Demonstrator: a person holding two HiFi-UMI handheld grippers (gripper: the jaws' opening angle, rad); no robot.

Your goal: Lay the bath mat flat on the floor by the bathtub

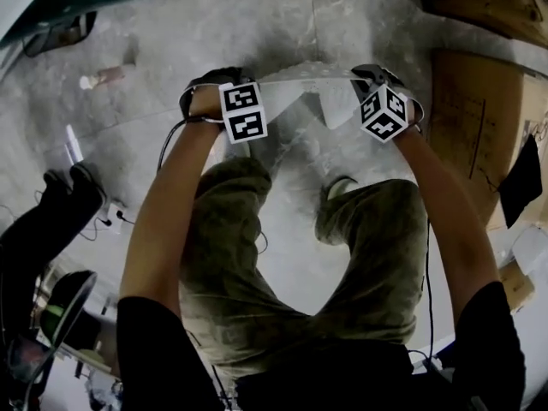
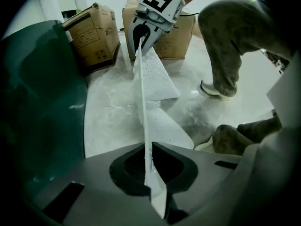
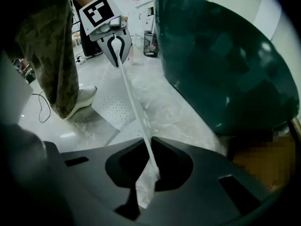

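Grey-white marbled floor point(image 1: 342, 24) spreads under a standing person in olive trousers point(image 1: 257, 255), with a dark green glossy bathtub point(image 3: 221, 55) curving along the far left. The left gripper point(image 2: 148, 166) is clenched: its dark jaws meet on a corner of the thin white perforated bath mat point(image 2: 157, 81), and a small tip of the sheet pokes out on the near side of the pads. The right gripper point(image 3: 150, 168) is clamped the same way on the opposite corner, the sheet pinched edge-on between its jaws. Between the two claws the mat's top edge runs taut and almost straight, held up in front of the person's knees, each gripper's marker cube facing up beside the wrist. Below that edge the mat hangs in loose folds and a drooping triangle, and its lower part appears to lie on the floor just beside the person's pale shoe point(image 2: 211, 88). A bare strip of floor separates the hanging mat from the bathtub's wall. Brown cardboard boxes point(image 1: 479, 110) stand on the far right, well apart from the tub, and a thin black cable trails down from each wrist.
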